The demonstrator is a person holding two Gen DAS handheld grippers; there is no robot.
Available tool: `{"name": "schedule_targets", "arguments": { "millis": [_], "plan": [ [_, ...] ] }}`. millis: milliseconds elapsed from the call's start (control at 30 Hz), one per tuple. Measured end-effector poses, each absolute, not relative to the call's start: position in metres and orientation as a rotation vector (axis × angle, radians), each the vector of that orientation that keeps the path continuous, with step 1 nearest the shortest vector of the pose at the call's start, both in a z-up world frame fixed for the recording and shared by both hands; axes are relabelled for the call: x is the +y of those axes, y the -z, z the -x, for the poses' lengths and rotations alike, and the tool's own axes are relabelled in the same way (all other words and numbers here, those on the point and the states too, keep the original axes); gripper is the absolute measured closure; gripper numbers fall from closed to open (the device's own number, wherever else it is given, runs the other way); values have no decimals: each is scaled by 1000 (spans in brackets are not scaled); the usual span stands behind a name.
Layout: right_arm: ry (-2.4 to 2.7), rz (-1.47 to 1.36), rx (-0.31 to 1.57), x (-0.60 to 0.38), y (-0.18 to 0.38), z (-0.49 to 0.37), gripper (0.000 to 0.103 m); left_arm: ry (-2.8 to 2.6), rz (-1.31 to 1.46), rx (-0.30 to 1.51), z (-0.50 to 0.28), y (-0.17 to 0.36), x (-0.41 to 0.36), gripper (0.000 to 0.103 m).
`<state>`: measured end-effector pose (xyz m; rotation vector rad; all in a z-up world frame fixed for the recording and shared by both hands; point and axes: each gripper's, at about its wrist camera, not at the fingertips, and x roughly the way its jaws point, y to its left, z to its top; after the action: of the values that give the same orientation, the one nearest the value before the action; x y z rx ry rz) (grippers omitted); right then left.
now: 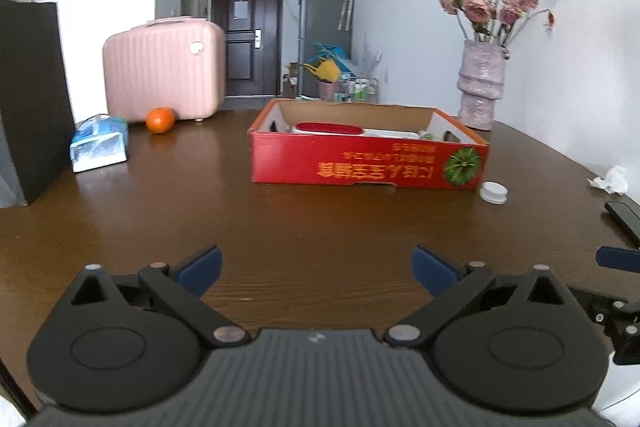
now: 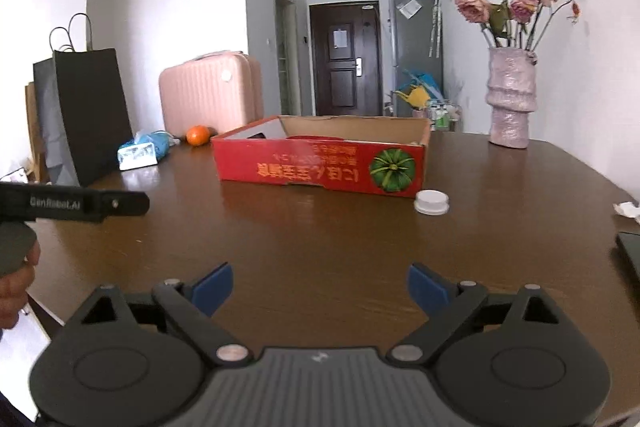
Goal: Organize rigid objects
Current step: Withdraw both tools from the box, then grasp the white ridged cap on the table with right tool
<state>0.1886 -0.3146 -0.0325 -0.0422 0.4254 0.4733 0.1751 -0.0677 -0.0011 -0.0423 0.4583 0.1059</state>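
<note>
- The left gripper [image 1: 317, 269] hovered low over the dark brown wooden table [image 1: 320, 219]; its blue-tipped fingers [image 1: 202, 267] were spread wide with nothing between them.
- The right gripper [image 2: 320, 285] hung likewise above the same table [image 2: 320, 235]; its blue-tipped fingers [image 2: 430, 289] stood well apart and held nothing.
- A shallow red cardboard box printed with a green pumpkin [image 1: 368, 151] sat near the middle of the table, ahead of both grippers; inside it lay a white container with a red lid [image 1: 330, 129], and other items in the box were too hidden to name.
- A small round white plastic cap [image 1: 495, 192] rested on the table just beside the box's front right corner; in the right wrist view the same cap [image 2: 431, 202] sat near the pumpkin print on the box [image 2: 320, 167].
- An orange fruit [image 1: 160, 119] lay at the far left of the table, in front of a pink ribbed hard-shell suitcase [image 1: 164, 67]; a blue and white tissue pack [image 1: 100, 143] lay near it.
- A black paper bag [image 1: 32, 95] stood upright at the left edge.
- A pale pink textured vase of dried roses [image 1: 482, 83] stood at the far right behind the box.
- A crumpled white tissue [image 1: 610, 179] and a flat black device [image 1: 624, 215] lay at the right edge.
</note>
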Motion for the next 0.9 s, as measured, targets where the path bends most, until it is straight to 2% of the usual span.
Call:
{"name": "schedule_targets", "arguments": {
  "millis": [433, 833, 900],
  "plan": [
    [-326, -49, 486, -342, 42, -230, 9, -51, 19, 522, -213, 15, -93, 0],
    [-280, -50, 562, -328, 40, -354, 11, -36, 79, 614, -333, 28, -90, 3],
    [-256, -62, 579, -325, 42, -379, 13, -38, 73, 643, -353, 31, -89, 10]
  ]
}}
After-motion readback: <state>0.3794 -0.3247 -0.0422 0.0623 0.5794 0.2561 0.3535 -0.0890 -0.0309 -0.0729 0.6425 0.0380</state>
